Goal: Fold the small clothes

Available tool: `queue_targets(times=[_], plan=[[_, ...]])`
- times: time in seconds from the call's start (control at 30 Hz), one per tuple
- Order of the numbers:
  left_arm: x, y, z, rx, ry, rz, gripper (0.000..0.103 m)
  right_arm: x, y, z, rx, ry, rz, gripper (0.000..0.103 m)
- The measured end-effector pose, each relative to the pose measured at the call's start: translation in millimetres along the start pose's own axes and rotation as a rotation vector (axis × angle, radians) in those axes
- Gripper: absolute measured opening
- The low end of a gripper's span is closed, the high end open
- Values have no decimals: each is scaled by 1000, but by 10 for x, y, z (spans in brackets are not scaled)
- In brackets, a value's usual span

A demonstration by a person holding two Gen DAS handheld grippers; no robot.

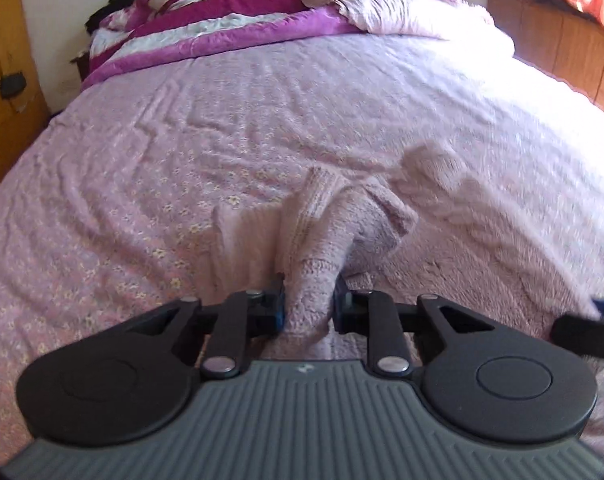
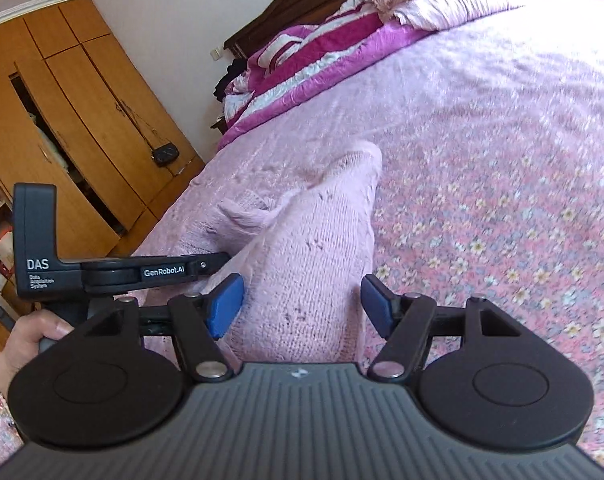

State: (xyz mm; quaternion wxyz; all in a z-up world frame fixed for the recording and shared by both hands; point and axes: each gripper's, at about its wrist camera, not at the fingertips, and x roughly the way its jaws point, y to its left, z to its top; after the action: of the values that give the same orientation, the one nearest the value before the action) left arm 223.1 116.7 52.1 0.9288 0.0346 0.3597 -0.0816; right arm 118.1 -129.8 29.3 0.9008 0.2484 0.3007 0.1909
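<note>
A small pink knitted garment (image 1: 314, 240) lies bunched on the flowered pink bedspread (image 1: 141, 160). My left gripper (image 1: 310, 300) is shut on a gathered fold of it, the knit pinched between the blue pads. In the right wrist view the same garment (image 2: 310, 248) runs up between the fingers of my right gripper (image 2: 302, 304), whose jaws stand wide apart and do not clamp it. The left gripper (image 2: 217, 260) enters that view from the left, held by a hand (image 2: 29, 336), its tip buried in the knit. A finger of the right gripper (image 1: 594, 320) shows at the left wrist view's right edge.
Magenta and white blankets (image 1: 221, 28) and a pale pink quilt (image 1: 402, 8) are piled at the head of the bed. A wooden wardrobe (image 2: 81, 100) stands beside the bed, and a low wooden cabinet (image 1: 562, 40) runs along the sunlit far side.
</note>
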Motion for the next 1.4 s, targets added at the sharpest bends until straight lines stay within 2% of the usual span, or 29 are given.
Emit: queue_targets(times=[0.13, 0.23, 0.3, 0.33, 0.37, 0.4, 0.57, 0.63, 0.7, 0.8, 0.87, 1.0, 1.1, 1.23, 1.4], plan=[[-93, 361, 99, -131, -30, -14, 22, 49, 128, 29, -15, 6, 13, 76], [36, 491, 59, -162, 18, 16, 24, 76, 251, 11, -62, 3, 34, 77], [124, 526, -17, -184, 42, 13, 37, 123, 318, -19, -93, 2, 39, 79], [121, 541, -49, -201, 28, 29, 43, 130, 347, -39, -109, 1, 31, 80], [115, 557, -61, -216, 21, 50, 56, 139, 372, -54, -125, 1, 22, 80], [107, 571, -69, -226, 18, 63, 62, 137, 381, -67, -134, 2, 18, 81], [-18, 683, -44, -303, -4, 21, 62, 97, 354, -66, -110, 12, 31, 81], [-101, 651, -19, -290, -55, 23, 64, 87, 340, -70, -91, 9, 35, 81], [-137, 582, 18, -232, -89, 67, 70, 65, 323, -83, -73, 2, 35, 81], [19, 539, 38, -178, -40, 129, 70, 73, 332, -83, -78, 2, 31, 81], [155, 551, -19, -168, 5, 163, 74, 76, 350, -86, -93, 7, 28, 81], [150, 679, -80, -235, 8, 144, 78, 83, 372, -86, -117, 17, 28, 81], [42, 699, -63, -236, 14, 149, 76, 74, 346, -46, -121, 33, 38, 82], [-179, 709, -95, -265, 44, 95, 75, 15, 210, 56, -47, 30, 82, 94], [-318, 768, -297, -397, 100, -94, 87, 41, -19, 182, 78, 53, 111, 100]])
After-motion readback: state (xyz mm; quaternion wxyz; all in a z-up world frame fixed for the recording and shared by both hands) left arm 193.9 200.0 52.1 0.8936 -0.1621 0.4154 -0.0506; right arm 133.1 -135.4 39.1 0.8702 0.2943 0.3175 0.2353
